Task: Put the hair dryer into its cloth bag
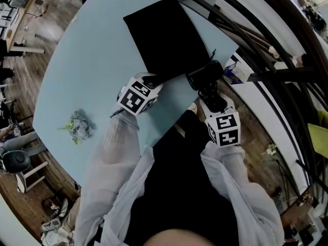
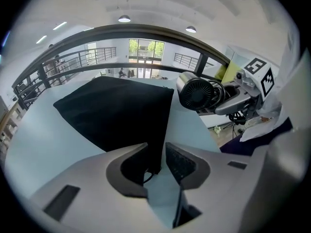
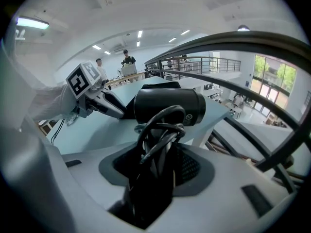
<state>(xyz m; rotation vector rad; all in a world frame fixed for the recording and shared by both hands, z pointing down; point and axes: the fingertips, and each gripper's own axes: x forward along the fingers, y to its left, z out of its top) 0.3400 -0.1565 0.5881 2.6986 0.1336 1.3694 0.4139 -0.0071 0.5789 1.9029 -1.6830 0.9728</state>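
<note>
Right claw [image 3: 158,164] clamped on dryer [image 3: 167,106] handle, mostly hidden under coiled cord [image 3: 158,127]; left claw [image 2: 156,150] slightly apart, bag [image 2: 116,110] edge between.

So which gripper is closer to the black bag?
Left. The left gripper has a corner of the cloth bag between its jaws; the right gripper holds the hair dryer beside the bag.

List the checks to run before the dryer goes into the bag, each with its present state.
1. Right gripper shut on the hair dryer handle: ok.
2. Cord looped against the handle: ok.
3. Left gripper gripping the cloth bag: not ok; its edge is between the jaws, pads apart.
4. Bag mouth open: not ok; it lies flat on the table.
5. Dryer aimed at the mouth: cannot tell.
</note>
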